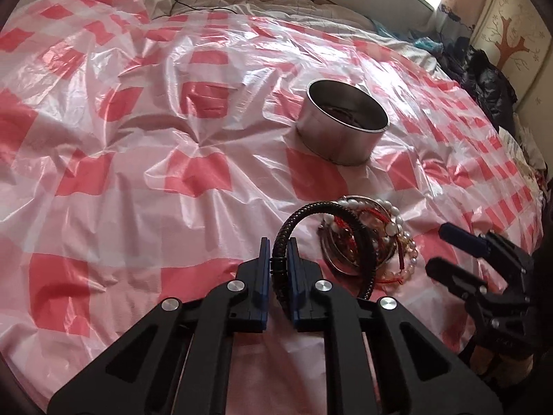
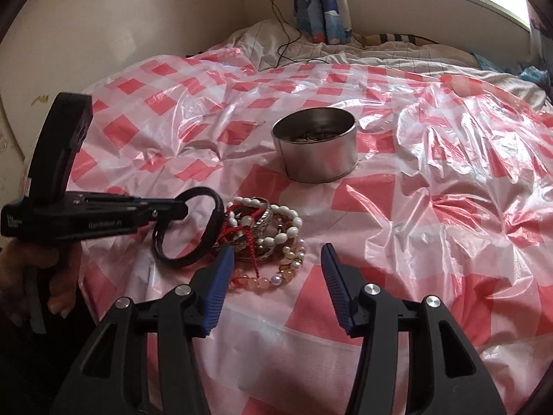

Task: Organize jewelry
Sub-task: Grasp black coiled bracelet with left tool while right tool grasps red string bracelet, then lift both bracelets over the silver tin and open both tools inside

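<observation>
A black braided bracelet (image 1: 304, 212) stands up from the bed with my left gripper (image 1: 279, 245) shut on its lower left part. In the right wrist view that gripper (image 2: 183, 207) comes in from the left and holds the same black bracelet (image 2: 193, 259). Just right of it lies a pile of jewelry (image 1: 380, 235): white pearl strands, red cords, silver bangles and pink beads (image 2: 273, 228). My right gripper (image 2: 276, 249) is open over the pile's near edge, with nothing gripped, and appears at the right edge (image 1: 439, 247). A round metal tin (image 1: 342, 131) (image 2: 318, 152) stands beyond the pile, some pieces inside.
A crinkled pink-and-white checked plastic sheet (image 2: 432, 173) covers the bed. A black cable (image 2: 287, 48) trails over the bedding at the back by a blue curtain (image 2: 321, 3). Dark clothes (image 1: 484, 76) are heaped at the right edge. A wall (image 2: 138, 17) borders the left.
</observation>
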Action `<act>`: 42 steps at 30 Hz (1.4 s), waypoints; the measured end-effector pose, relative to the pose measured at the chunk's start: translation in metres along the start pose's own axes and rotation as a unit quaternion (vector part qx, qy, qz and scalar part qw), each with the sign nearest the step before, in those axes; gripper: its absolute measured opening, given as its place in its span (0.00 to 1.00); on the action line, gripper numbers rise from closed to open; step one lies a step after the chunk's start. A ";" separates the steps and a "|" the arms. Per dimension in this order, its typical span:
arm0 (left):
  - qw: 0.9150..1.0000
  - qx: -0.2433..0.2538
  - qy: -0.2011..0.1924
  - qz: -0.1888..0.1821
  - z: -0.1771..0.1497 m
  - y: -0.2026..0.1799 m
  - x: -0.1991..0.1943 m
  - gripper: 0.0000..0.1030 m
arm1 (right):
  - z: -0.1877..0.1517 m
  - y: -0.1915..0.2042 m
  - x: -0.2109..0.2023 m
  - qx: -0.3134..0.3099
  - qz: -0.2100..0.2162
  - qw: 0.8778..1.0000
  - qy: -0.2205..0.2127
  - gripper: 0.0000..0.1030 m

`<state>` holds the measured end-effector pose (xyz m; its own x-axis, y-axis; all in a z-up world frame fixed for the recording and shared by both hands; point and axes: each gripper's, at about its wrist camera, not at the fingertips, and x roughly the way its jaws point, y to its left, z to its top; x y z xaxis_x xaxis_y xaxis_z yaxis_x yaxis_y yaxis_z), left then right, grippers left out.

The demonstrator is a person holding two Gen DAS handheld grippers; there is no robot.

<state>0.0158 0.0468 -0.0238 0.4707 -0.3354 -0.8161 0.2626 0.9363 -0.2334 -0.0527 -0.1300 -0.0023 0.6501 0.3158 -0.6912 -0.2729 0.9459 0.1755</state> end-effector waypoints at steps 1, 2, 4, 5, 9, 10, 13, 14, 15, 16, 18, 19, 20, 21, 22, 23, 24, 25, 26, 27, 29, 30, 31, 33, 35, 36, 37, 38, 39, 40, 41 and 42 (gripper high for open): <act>1.000 -0.007 -0.001 0.001 0.001 0.004 0.000 0.09 | 0.002 0.003 0.002 -0.005 0.005 1.000 0.000 0.50; 1.000 -0.012 -0.001 0.002 0.002 0.006 0.000 0.09 | 0.004 0.005 0.005 -0.008 0.012 1.000 0.000 0.50; 1.000 -0.011 0.001 0.006 0.002 0.006 0.002 0.09 | 0.007 0.008 0.012 -0.007 0.028 1.000 0.003 0.50; 1.000 -0.010 0.003 0.009 0.002 0.005 0.003 0.09 | 0.009 0.008 0.016 -0.005 0.034 0.999 0.006 0.50; 1.000 -0.017 0.005 0.011 0.003 0.007 0.004 0.10 | 0.010 0.014 0.034 -0.009 0.038 0.999 0.029 0.40; 1.000 -0.018 0.005 0.011 0.003 0.008 0.004 0.10 | 0.009 0.014 0.036 -0.009 0.038 0.999 0.033 0.33; 1.000 -0.020 0.010 0.012 0.003 0.009 0.007 0.14 | 0.009 0.013 0.034 -0.009 0.038 0.999 0.028 0.18; 1.000 -0.020 0.014 0.011 0.003 0.008 0.008 0.19 | 0.009 0.012 0.033 -0.007 0.038 0.999 0.026 0.14; 1.000 -0.019 0.016 0.011 0.003 0.008 0.010 0.23 | 0.009 0.012 0.032 -0.007 0.036 0.999 0.024 0.08; 1.000 -0.017 0.020 0.009 0.003 0.007 0.012 0.26 | 0.009 0.011 0.032 -0.004 0.037 0.999 0.024 0.05; 1.000 -0.011 0.029 0.005 0.001 0.004 0.017 0.36 | 0.009 0.007 0.031 0.012 0.052 0.998 0.025 0.04; 0.999 -0.008 0.032 0.005 0.001 0.002 0.019 0.38 | 0.008 0.003 0.030 0.025 0.061 0.997 0.025 0.04; 0.999 -0.004 0.034 0.006 0.000 0.001 0.020 0.40 | 0.008 -0.002 0.029 0.043 0.075 0.996 0.024 0.04; 0.999 -0.001 0.034 0.009 0.000 -0.001 0.021 0.41 | 0.008 -0.010 0.027 0.068 0.093 0.993 0.021 0.04; 0.999 0.002 0.034 0.010 -0.001 -0.001 0.021 0.41 | 0.007 -0.014 0.025 0.084 0.103 0.991 0.021 0.04; 0.999 0.003 0.033 0.010 -0.001 -0.001 0.020 0.40 | 0.006 -0.022 0.023 0.104 0.115 0.988 0.017 0.04; 0.999 0.004 0.033 0.010 -0.001 -0.001 0.020 0.38 | 0.005 -0.027 0.020 0.122 0.127 0.984 0.013 0.04; 0.999 0.004 0.032 0.012 -0.001 -0.001 0.019 0.33 | 0.004 -0.033 0.018 0.140 0.142 0.980 0.008 0.04; 0.999 0.006 0.032 0.015 -0.001 0.000 0.019 0.23 | 0.004 -0.039 0.015 0.158 0.158 0.975 0.002 0.04; 0.999 0.007 0.028 0.018 0.000 0.001 0.018 0.16 | 0.004 -0.046 0.011 0.178 0.178 0.968 -0.009 0.04; 1.000 0.006 0.022 0.015 0.000 0.002 0.015 0.11 | 0.004 -0.054 0.005 0.202 0.206 0.957 -0.028 0.04; 1.000 0.006 0.015 0.014 0.000 0.002 0.012 0.10 | 0.004 -0.058 0.001 0.215 0.223 0.950 -0.040 0.04; 1.000 0.005 0.009 0.012 0.001 0.003 0.009 0.09 | 0.005 -0.062 -0.002 0.225 0.235 0.944 -0.050 0.04; 1.000 0.006 -0.007 0.008 0.002 0.002 0.003 0.09 | 0.005 -0.069 -0.008 0.243 0.256 0.933 -0.067 0.04; 1.000 0.009 -0.027 0.005 0.003 0.000 -0.004 0.09 | 0.005 -0.077 -0.012 0.261 0.268 0.924 -0.080 0.04; 0.999 0.009 -0.033 0.004 0.004 0.000 -0.007 0.09 | 0.005 -0.081 -0.014 0.267 0.270 0.921 -0.084 0.04; 0.999 0.009 -0.038 0.002 0.004 0.000 -0.009 0.09 | 0.006 -0.083 -0.015 0.272 0.270 0.920 -0.088 0.04; 0.999 0.010 -0.043 -0.001 0.005 -0.001 -0.011 0.09 | 0.006 -0.086 -0.016 0.278 0.271 0.917 -0.092 0.04; 0.999 0.010 -0.047 -0.003 0.006 -0.001 -0.013 0.09 | 0.006 -0.088 -0.017 0.282 0.271 0.916 -0.094 0.04; 0.999 0.011 -0.050 -0.004 0.006 -0.002 -0.013 0.09 | 0.006 -0.090 -0.019 0.284 0.269 0.915 -0.095 0.04; 0.999 0.011 -0.052 -0.006 0.007 -0.003 -0.014 0.09 | 0.006 -0.091 -0.019 0.286 0.268 0.915 -0.095 0.04; 0.998 0.011 -0.053 -0.008 0.007 -0.004 -0.014 0.09 | 0.006 -0.092 -0.018 0.288 0.267 0.915 -0.093 0.04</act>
<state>0.0141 0.0470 -0.0074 0.5526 -0.3604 -0.7515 0.2891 0.9286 -0.2327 -0.0353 -0.2223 -0.0014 0.6577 0.7005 -0.2770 -0.2034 0.5192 0.8301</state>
